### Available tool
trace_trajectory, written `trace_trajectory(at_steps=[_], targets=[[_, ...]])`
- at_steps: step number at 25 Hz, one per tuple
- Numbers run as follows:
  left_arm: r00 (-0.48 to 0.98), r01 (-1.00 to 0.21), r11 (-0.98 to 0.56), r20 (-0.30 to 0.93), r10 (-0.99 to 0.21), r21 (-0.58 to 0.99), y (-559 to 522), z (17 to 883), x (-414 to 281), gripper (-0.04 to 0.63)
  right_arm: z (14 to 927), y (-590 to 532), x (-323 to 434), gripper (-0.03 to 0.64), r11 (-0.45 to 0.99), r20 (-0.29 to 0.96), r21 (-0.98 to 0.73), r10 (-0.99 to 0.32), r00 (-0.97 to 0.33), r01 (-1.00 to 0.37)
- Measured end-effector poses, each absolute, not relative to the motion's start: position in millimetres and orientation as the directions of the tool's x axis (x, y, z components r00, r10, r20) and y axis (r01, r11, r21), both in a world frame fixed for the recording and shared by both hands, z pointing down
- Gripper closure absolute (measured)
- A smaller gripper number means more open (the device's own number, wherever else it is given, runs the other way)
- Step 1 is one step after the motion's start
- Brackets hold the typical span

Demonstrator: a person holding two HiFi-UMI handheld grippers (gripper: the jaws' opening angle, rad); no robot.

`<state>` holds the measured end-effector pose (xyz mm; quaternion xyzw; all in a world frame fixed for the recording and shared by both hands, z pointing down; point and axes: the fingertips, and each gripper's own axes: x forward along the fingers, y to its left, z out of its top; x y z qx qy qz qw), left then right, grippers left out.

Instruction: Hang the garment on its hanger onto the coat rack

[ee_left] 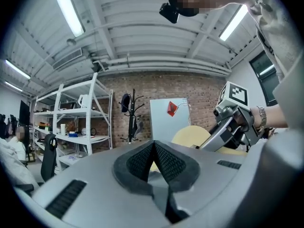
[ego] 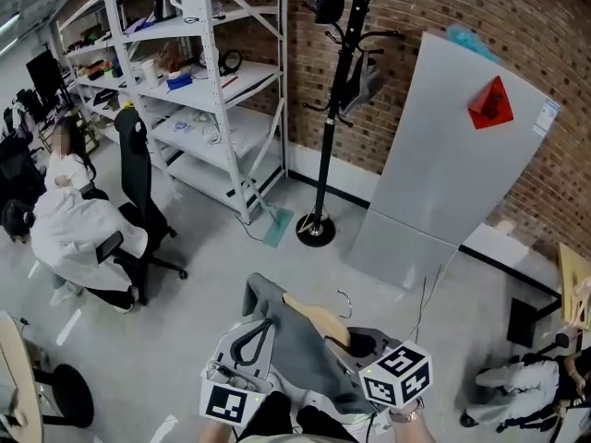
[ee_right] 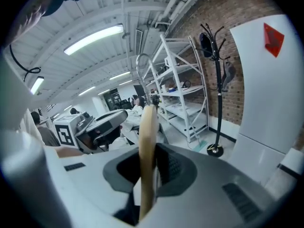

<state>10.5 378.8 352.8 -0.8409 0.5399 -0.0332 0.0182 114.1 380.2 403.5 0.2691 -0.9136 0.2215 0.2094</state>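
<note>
Head view, grey garment (ego: 297, 347) draped over pale wooden hanger (ego: 319, 319), metal hook (ego: 346, 300)

Coat rack: one black coat rack (ego: 325, 137).
Tongs: two, my left tongs (ee_left: 154, 161) and my right tongs (ee_right: 148, 167).
Garment: one grey garment (ego: 294, 344), well in front of the coat rack.
Hanger: one wooden hanger (ego: 319, 319).
Shelving: one white shelf unit (ego: 199, 90), left of the coat rack.
Cabinet: one tall grey cabinet (ego: 452, 164), right of the coat rack.
Sticker: one red sticker (ego: 489, 104).
Chair: one black office chair (ego: 138, 192), left of the coat rack.
People: one person in white (ego: 69, 233) that I can count.
</note>
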Motion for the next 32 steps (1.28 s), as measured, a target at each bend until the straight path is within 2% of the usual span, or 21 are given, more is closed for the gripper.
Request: trace_trajectory(at_steps=[7,14,22,32], targets=[[0.465,-0.883,-0.466,0.026,-0.885,-0.056,395,356,18,0.594,414,405,102,0.554,0.753,0.543,-0.276,-0.39,-0.743,-0.597],[0.499,-0.865,-0.498,0.001,-0.867,-0.056,407,343,-19,0.594,405,412,77,0.554,0.728,0.586,-0.213,-0.439,-0.681,-0.652],[0.525,-0.849,-0.525,0.002,-0.851,-0.057,408,347,-45,0.594,396,410,67,0.554,0.68,0.552,-0.227,-0.5,-0.667,-0.698],[0.538,-0.842,-0.537,-0.003,-0.843,-0.054,339,354,-37,0.594,399,336,80,0.555,0.671,0.525,-0.241,-0.517,-0.676,-0.701]])
